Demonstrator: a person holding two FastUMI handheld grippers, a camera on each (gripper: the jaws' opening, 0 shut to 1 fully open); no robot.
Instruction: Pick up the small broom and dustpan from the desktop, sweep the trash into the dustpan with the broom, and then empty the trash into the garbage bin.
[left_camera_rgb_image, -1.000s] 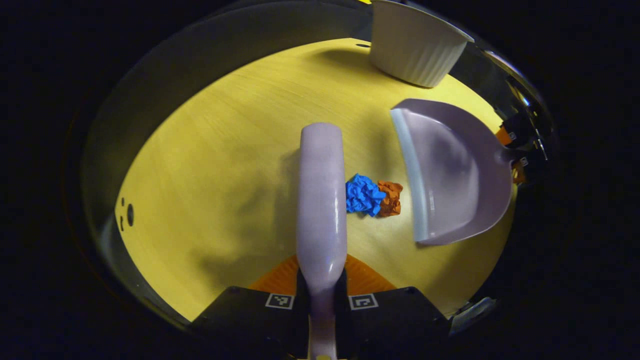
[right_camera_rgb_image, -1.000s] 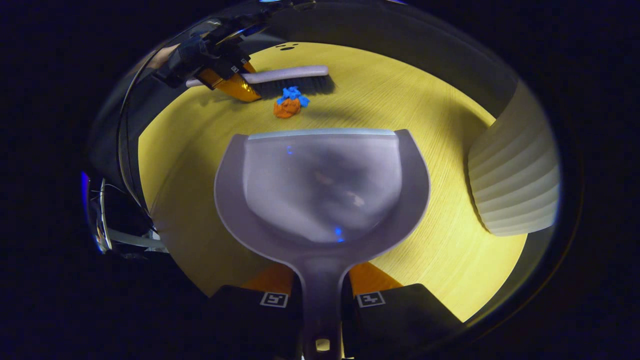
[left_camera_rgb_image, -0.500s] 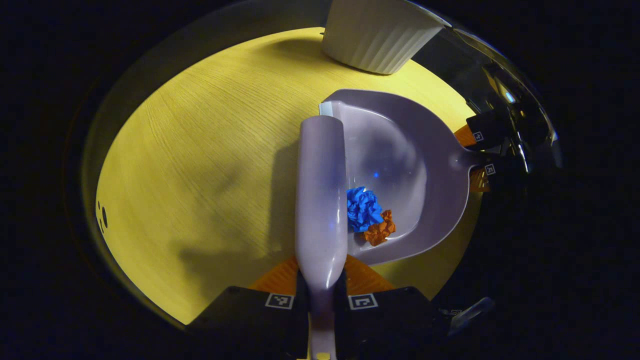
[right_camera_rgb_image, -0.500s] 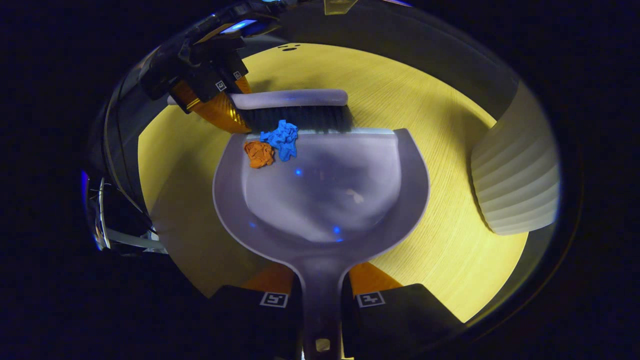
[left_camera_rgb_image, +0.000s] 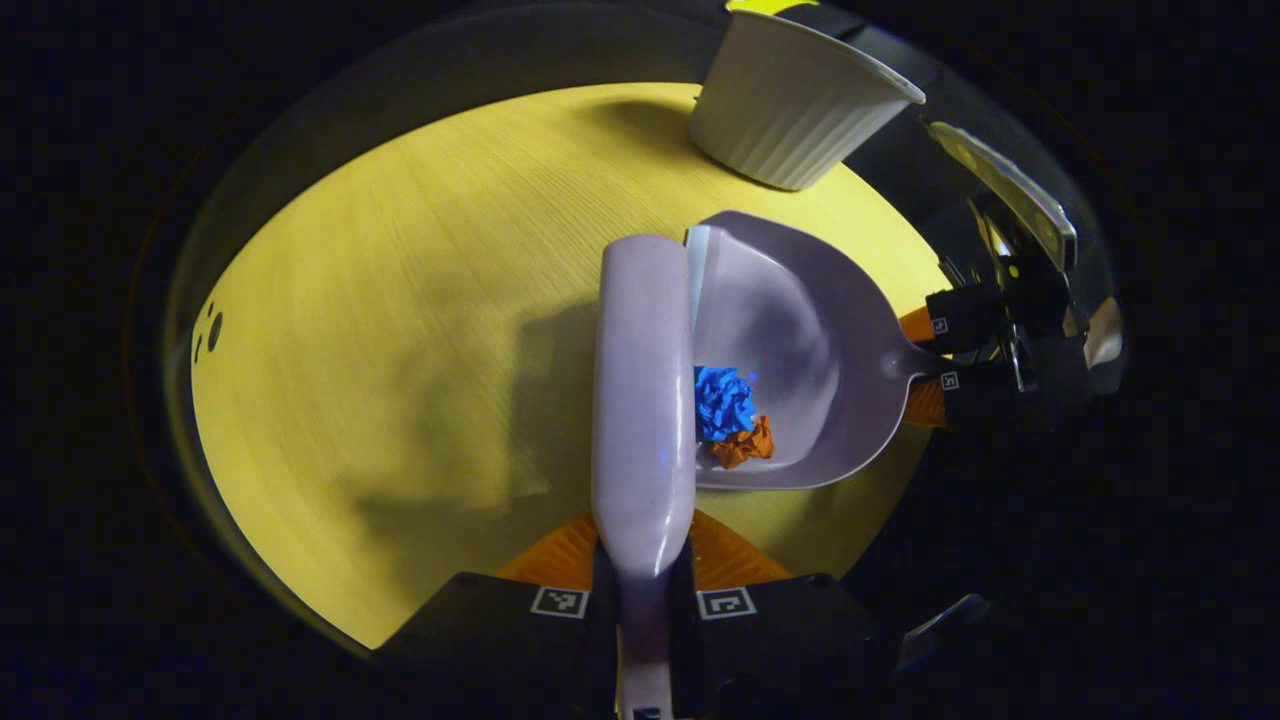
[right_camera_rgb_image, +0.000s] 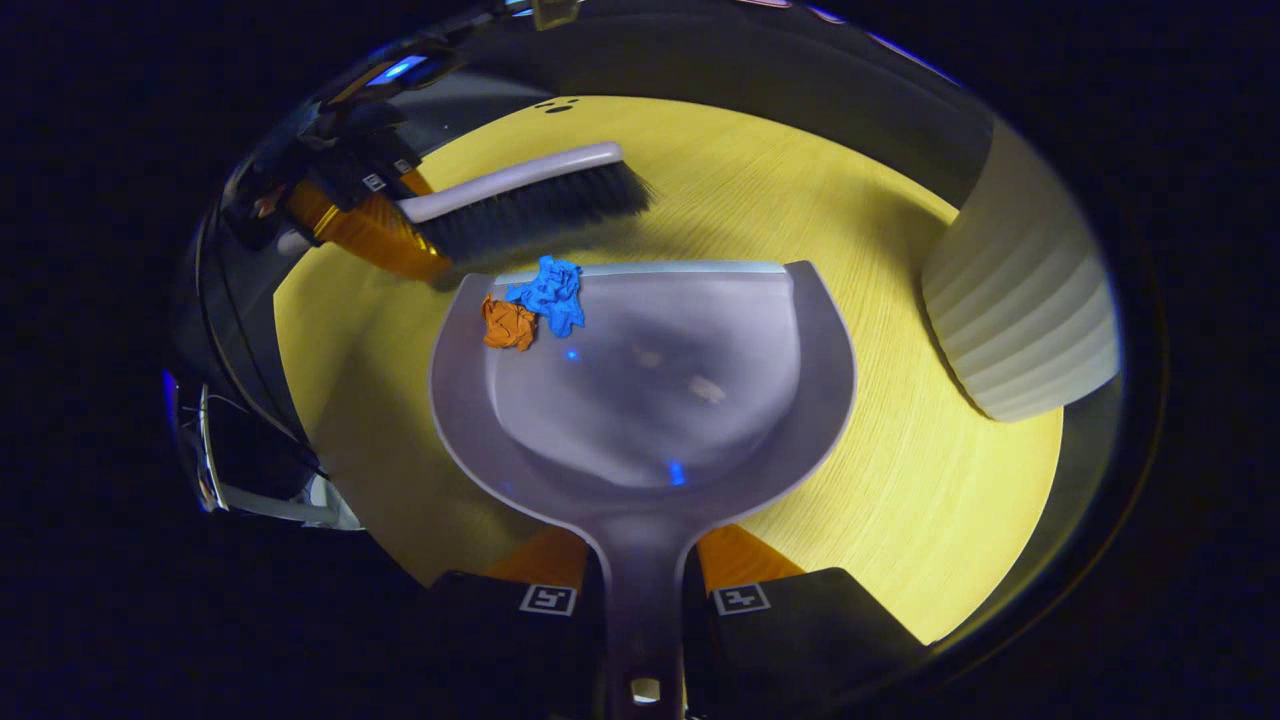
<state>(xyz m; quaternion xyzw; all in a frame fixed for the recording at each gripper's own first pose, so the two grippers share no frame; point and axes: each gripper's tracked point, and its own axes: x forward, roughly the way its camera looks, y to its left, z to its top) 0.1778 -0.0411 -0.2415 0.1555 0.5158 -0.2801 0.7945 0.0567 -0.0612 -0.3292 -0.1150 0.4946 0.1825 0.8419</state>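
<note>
Broom (left_camera_rgb_image: 645, 390) clamped in left fingers (left_camera_rgb_image: 570, 545), dustpan (right_camera_rgb_image: 640, 390) in right fingers (right_camera_rgb_image: 745, 560)

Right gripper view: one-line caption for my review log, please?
Dustpan gripped by its handle, blue paper wad and orange paper wad just inside its lip, broom behind, white ribbed bin at right.

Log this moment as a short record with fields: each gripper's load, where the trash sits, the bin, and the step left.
left gripper: shut on the broom
right gripper: shut on the dustpan
blue paper wad: inside the dustpan, near its front lip
orange paper wad: inside the dustpan, touching the blue one
garbage bin: white, ribbed, standing on the yellow table
step left: tip the dustpan into the bin
</note>
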